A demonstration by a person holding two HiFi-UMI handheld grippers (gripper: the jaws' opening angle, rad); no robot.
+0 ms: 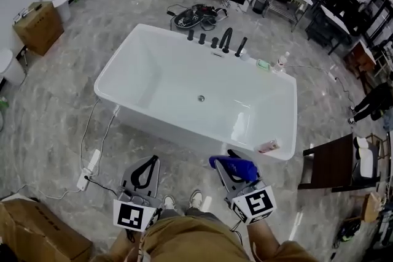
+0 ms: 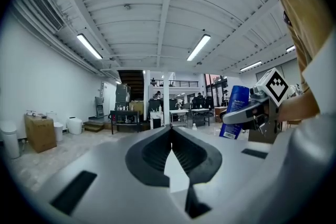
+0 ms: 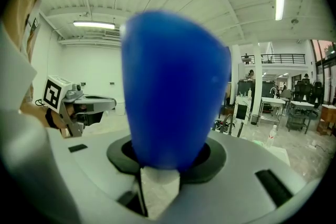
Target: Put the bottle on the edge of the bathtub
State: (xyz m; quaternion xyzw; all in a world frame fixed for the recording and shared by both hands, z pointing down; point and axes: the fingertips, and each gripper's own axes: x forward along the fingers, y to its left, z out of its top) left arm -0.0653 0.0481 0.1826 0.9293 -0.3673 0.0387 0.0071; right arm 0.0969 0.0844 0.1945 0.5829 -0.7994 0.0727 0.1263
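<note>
The right gripper (image 1: 232,170) grasps the blue plastic bottle (image 3: 176,86) in the air, short of the white rectangular bathtub (image 1: 184,129); the left gripper (image 1: 146,170) has its jaws pressed together, empty; the tub's glossy edge seems narrow, so a tilted release may tip the bottle in.

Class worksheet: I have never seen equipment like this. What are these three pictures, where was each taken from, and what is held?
A person holds a two-jaw gripper in each hand; there is no robot. The head view looks down from a camera on the person's head at a white bathtub. The other two views come from a camera riding on each gripper. The right gripper is clamped on a blue bottle; the left gripper is shut and empty. A small pink bottle lies on the tub's near corner.
</note>
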